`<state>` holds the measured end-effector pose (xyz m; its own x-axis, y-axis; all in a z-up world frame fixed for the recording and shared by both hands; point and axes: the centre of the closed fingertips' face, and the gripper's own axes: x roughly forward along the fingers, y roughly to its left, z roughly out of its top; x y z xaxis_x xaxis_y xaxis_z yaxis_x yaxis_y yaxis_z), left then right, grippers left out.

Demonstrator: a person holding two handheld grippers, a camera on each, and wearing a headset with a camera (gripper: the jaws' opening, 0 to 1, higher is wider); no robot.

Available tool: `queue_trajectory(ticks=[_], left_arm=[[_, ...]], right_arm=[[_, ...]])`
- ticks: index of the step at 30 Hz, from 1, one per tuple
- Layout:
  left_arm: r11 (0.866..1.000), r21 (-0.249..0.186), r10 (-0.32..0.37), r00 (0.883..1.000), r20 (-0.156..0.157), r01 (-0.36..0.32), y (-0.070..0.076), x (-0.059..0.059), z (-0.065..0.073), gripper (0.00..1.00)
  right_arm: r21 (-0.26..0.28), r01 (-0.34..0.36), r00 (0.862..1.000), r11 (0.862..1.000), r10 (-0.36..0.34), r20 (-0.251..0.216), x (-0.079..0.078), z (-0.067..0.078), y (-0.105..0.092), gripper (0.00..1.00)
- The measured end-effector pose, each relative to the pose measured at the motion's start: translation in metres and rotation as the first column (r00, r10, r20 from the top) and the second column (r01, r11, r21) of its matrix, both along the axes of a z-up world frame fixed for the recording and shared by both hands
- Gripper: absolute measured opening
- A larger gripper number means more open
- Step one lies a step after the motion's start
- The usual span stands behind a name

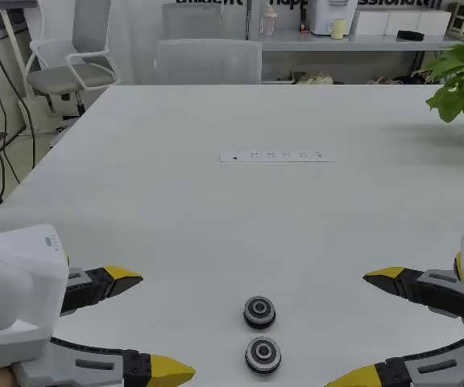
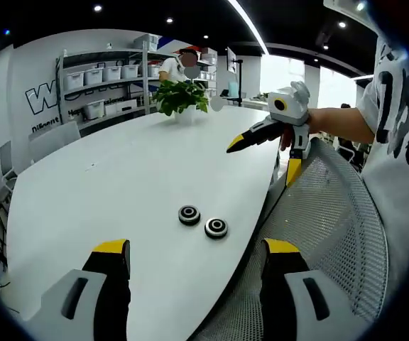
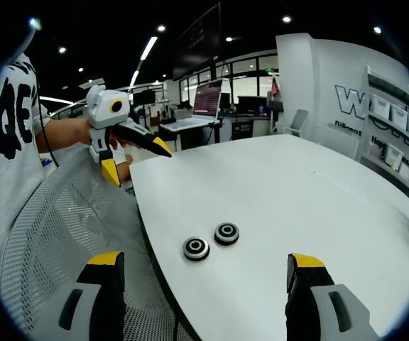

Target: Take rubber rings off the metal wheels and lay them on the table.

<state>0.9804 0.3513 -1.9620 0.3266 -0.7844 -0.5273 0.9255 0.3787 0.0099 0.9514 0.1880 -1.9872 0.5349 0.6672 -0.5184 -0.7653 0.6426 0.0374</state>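
The left tongs (image 1: 166, 326) and right tongs (image 1: 346, 327) are hanging spread wide, gripping nothing, flanking two metal wheels (image 1: 259, 311) lying near the desk (image 1: 216, 210) edge. Both are seemingly wearing their rubber rings (image 1: 247, 355), so everything is remaining.

Far wheel (image 1: 259, 311) and near wheel (image 1: 263, 355) lie flat on the desk (image 1: 216, 210) before me, by its front edge, just beside each other, each ringed in black rubber.

2 metal wheels (image 1: 259, 312) (image 1: 263, 355), 2 hand-held grippers (image 1: 166, 325) (image 1: 346, 329), 1 plant (image 1: 461, 76), 1 pwr strip (image 1: 276, 156)
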Motion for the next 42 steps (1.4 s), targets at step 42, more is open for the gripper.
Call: queue_trajectory(ticks=[42], left_arm=[[1.0, -0.012, -0.025, 0.999, -0.035, 0.025, 0.001, -0.004, -0.007, 0.67]], right_arm=[[-0.023, -0.017, 1.0, 1.0, 0.017, -0.022, -0.004, -0.011, -0.003, 0.92]])
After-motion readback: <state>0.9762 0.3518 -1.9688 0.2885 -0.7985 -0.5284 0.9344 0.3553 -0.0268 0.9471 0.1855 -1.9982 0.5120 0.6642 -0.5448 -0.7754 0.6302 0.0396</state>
